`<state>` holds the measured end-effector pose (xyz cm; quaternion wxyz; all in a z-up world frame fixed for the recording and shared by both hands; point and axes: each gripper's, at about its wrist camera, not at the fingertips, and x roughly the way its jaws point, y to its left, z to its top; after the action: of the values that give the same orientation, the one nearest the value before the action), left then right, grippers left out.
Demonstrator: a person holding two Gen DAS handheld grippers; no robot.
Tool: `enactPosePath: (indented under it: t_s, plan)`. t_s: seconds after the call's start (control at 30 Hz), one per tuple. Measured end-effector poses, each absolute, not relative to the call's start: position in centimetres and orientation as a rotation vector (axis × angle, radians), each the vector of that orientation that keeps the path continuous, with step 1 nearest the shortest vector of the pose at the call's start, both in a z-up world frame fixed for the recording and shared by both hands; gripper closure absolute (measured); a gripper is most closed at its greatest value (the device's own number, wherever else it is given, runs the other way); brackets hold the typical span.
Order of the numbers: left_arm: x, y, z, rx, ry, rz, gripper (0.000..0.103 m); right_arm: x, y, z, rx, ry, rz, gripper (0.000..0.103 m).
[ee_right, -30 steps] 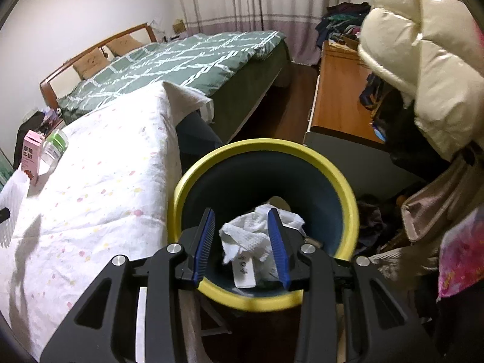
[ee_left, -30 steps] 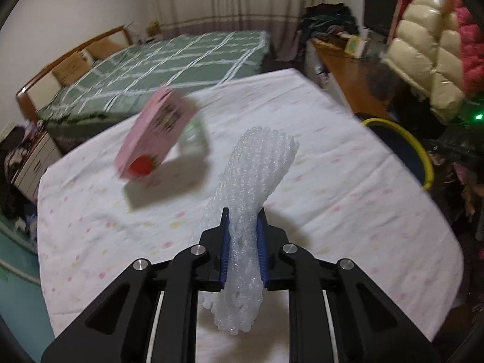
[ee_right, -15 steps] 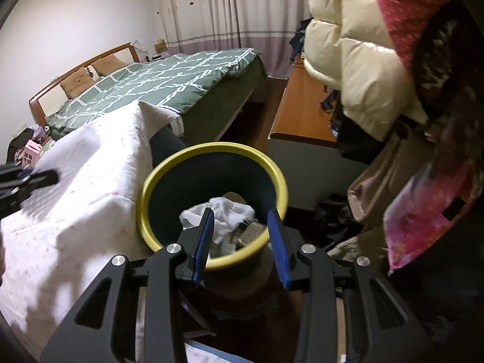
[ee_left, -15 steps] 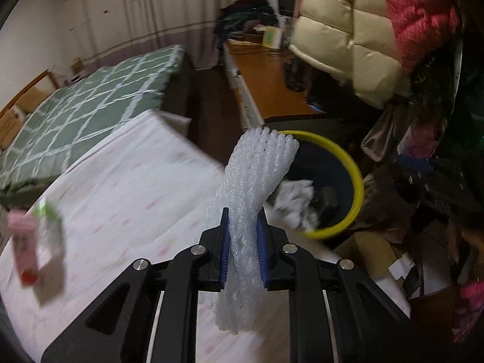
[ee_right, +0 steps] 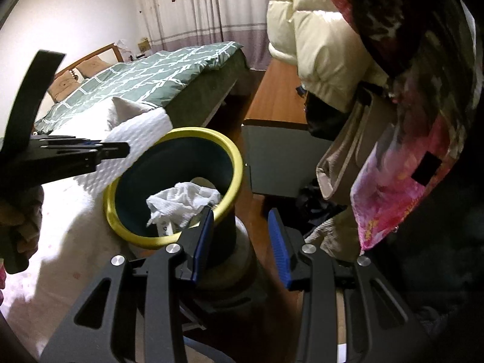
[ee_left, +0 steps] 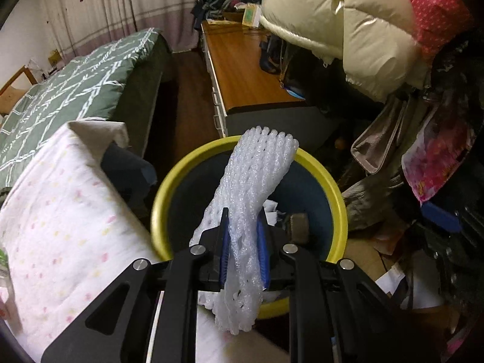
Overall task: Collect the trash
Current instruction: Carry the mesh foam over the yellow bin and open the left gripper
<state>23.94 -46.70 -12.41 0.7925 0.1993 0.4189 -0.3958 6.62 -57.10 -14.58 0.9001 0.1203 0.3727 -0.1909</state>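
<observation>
Foam netting, a white sleeve of packing mesh, sits upright between the blue pads of the left gripper, whose jaws are opening while the mesh is still between them. It hangs over the mouth of the bin, a dark tub with a yellow rim that stands just beside the cloth-covered worktop. In the bin lies a crumpled white paper towel with a small printed slip under it, its writing too small to read. The right gripper has its jaws apart with nothing between them, just beside the bin's near rim. From the right wrist view the left gripper reaches in from the left, held by a hand. A box on the wooden cabinet shows a green label, unreadable.
</observation>
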Motion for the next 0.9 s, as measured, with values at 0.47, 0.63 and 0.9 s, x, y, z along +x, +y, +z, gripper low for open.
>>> enactPosePath:
  t_s: [0.47,0.63,0.9]
  plan:
    - [23.7,-45.8,-12.0,0.375,0.913,-0.815,0.02,5.8,-57.7,-14.6,0.263,0.769,-0.402,0.067]
    - [23.2,-42.8,-9.1,0.302,0.874,-0.824,0.018,5.5,-57.1,-13.9,0.261,0.754,-0.406,0.067]
    - [21.5,-34.3,-5.3,0.194,0.814,-0.757,0.011,6.0,-55.4,-13.3,0.227,0.764,-0.389,0.062]
